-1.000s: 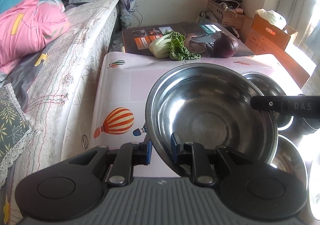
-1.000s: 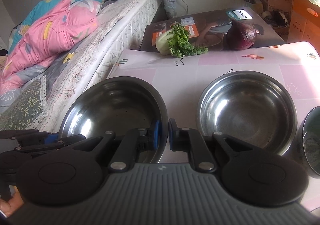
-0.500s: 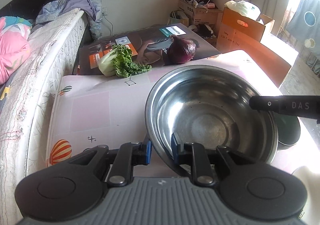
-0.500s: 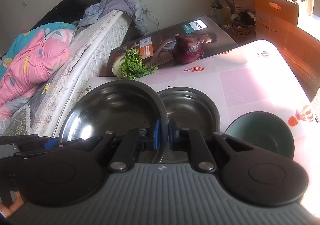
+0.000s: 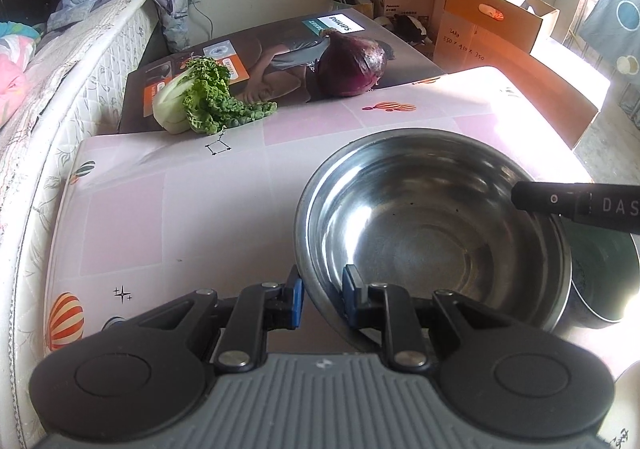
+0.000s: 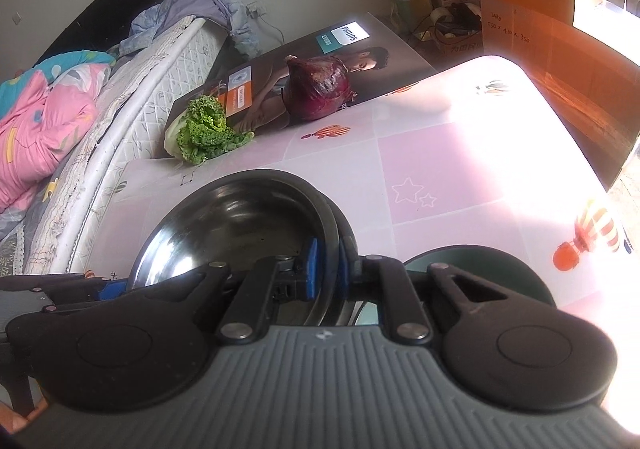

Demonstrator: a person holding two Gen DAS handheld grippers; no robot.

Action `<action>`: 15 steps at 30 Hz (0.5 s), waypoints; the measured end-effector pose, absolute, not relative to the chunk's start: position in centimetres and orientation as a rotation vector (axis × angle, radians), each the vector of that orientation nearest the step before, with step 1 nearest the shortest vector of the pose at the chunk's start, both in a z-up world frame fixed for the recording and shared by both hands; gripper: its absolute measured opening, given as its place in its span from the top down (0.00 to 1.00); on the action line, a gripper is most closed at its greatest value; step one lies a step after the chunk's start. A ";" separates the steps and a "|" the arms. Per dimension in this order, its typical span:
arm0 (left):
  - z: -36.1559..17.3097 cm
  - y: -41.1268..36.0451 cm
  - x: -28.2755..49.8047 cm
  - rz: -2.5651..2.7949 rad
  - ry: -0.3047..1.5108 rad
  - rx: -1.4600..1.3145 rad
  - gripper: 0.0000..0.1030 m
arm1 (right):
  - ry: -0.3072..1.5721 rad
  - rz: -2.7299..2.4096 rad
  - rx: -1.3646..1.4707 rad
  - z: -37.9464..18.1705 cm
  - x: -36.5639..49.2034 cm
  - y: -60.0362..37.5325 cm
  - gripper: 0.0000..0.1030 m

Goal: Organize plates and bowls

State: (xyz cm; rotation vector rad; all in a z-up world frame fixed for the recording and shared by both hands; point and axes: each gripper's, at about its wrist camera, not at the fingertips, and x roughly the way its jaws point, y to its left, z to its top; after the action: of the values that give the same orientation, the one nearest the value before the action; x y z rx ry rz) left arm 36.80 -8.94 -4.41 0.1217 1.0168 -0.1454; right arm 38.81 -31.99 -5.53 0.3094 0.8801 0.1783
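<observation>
Left wrist view: my left gripper (image 5: 322, 297) clenched on near rim of large round stainless-steel bowl (image 5: 432, 225), one pad inside, one outside. Bowl sits mouth-up, slightly tilted, over right half of pink balloon-print table (image 5: 168, 209); no long axis, being round. Right wrist view: my right gripper (image 6: 326, 269) clamps opposite rim; two-sided pinch probably keeps wide bowl level. Second steel rim (image 6: 344, 233) just beyond suggests nesting. Dark green bowl (image 6: 500, 261) just right.
</observation>
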 end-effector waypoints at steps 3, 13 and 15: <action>-4.7 -9.0 36.8 -0.141 1.019 0.130 0.79 | 0.882 0.175 0.300 -6.0 39.4 -31.6 0.88; -4.0 -9.1 36.3 -0.144 0.978 0.131 0.64 | 0.863 0.162 0.288 -5.7 39.4 -31.5 0.73; -3.6 -9.0 36.0 -0.152 0.974 0.125 0.61 | 0.850 0.166 0.297 -5.4 39.2 -31.7 0.68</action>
State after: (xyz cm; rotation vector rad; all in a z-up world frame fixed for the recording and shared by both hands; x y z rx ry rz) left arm 36.02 -9.01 -3.61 0.1254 0.9743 -0.1516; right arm 39.21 -31.68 -5.36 0.2970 0.8495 0.1658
